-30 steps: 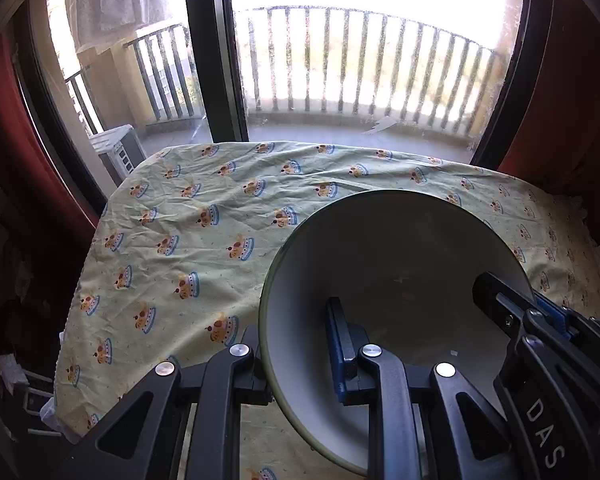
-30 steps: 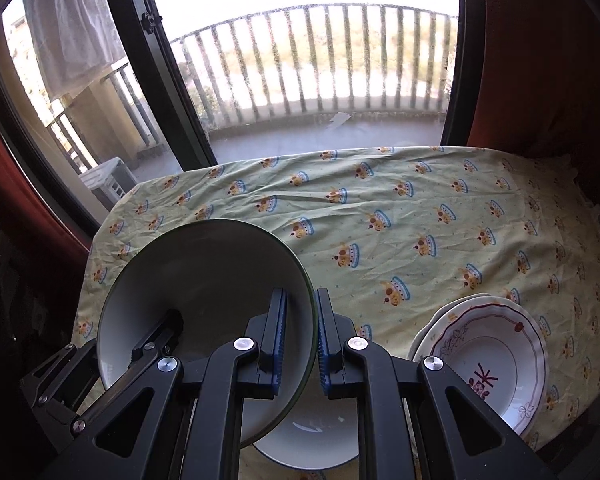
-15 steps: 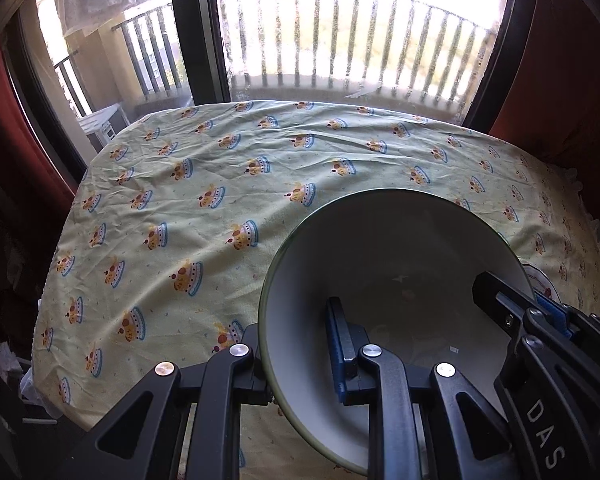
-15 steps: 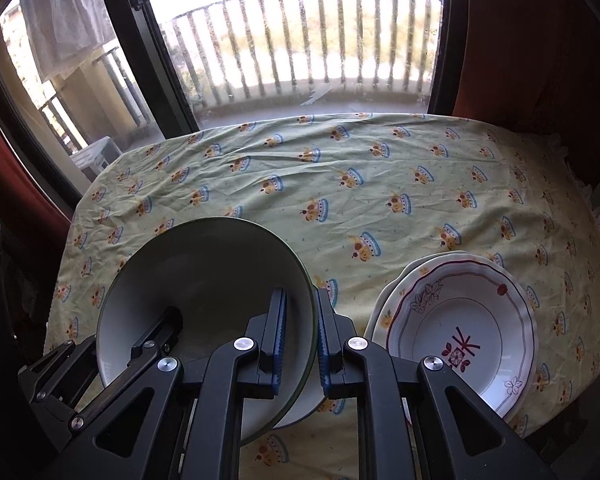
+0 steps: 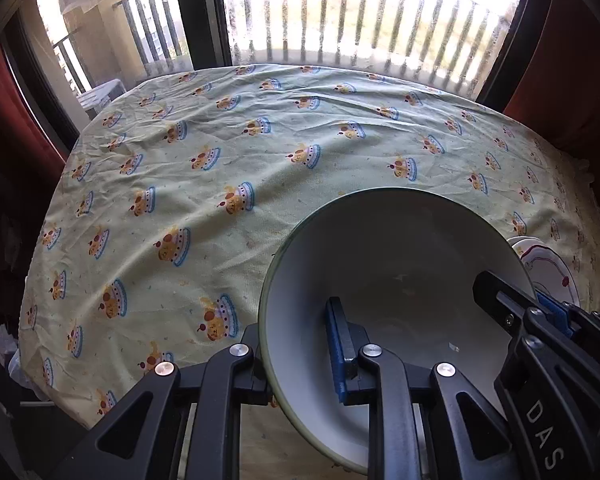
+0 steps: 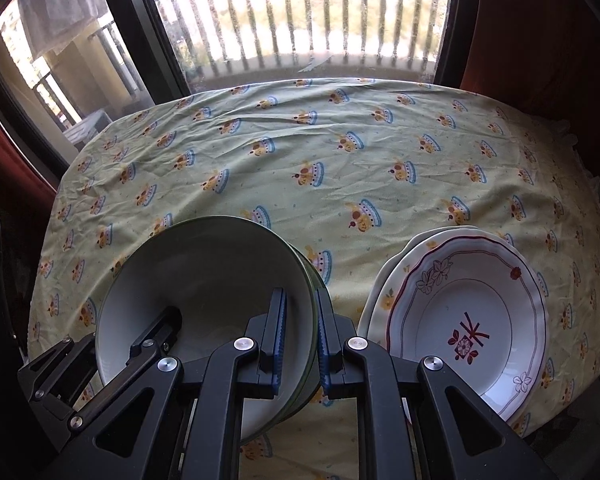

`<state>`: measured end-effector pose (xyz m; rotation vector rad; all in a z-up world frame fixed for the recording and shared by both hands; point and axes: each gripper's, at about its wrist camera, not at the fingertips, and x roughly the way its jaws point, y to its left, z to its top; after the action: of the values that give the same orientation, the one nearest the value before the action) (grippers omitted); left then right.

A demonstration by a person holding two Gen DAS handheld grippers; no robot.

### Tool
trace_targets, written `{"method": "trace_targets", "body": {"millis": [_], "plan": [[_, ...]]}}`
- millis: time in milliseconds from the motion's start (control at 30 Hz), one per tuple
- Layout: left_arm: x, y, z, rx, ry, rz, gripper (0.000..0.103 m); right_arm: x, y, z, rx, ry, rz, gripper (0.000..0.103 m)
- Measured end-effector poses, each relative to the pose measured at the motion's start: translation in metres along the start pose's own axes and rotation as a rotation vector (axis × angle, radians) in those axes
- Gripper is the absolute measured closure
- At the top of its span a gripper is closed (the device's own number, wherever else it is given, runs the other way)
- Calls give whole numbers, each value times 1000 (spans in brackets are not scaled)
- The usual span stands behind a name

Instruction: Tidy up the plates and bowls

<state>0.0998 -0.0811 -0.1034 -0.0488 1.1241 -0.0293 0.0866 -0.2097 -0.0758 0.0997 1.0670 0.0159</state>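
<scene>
A white bowl with a green rim (image 5: pixel 400 272) (image 6: pixel 204 280) is held between both grippers, tilted a little. My left gripper (image 5: pixel 294 336) is shut on its left rim, one finger inside and one outside. My right gripper (image 6: pixel 302 312) is shut on its right rim. Just under the held bowl the rim of a second green-rimmed bowl (image 6: pixel 315 280) shows; I cannot tell whether they touch. To the right lies a white plate with a red floral pattern (image 6: pixel 468 320) (image 5: pixel 548 268) on top of a cream plate (image 6: pixel 384 292).
A yellow tablecloth with a crown print (image 5: pixel 220 168) covers the table (image 6: pixel 340 160). A window with a balcony railing (image 6: pixel 320 20) stands behind the far edge. Red curtains (image 6: pixel 540 40) hang at both sides. The table's near edge drops off just below the plates.
Both grippers have come down toward the table with the bowl still clamped. The bowl now sits low over the second bowl, and the plate stack looks larger and nearer.
</scene>
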Motion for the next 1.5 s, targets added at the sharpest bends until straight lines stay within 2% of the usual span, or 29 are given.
{"method": "trace_targets", "body": {"millis": [467,600,833,1100,1167,1233,1400,1467,1500], "plan": [[3,-3,-2,11,-2,5,81,0,0,-1,-27,-17,0,86],[6,-1,-7,-15,17,-22,80,-5,5,-4,-61,-29,-22,86],[9,-2,-10,-31,14,-24,81,-5,10,-4,-129,-34,-82,87],[9,-3,-8,-37,9,-20,81,-2,8,-4,-127,-52,-86,87],[9,-3,-8,-30,13,-25,79,-2,6,-4,-109,-60,-74,86],[9,-4,-8,-9,20,-31,70,-2,7,-4,-119,-64,-63,84],[5,-2,-3,25,18,2,63,-3,1,-3,-90,-56,-30,83],[4,2,-2,29,29,6,61,-3,-3,-3,-61,-40,-18,77],[3,3,-2,32,32,8,57,-3,-6,-3,-45,-33,-8,68]]}}
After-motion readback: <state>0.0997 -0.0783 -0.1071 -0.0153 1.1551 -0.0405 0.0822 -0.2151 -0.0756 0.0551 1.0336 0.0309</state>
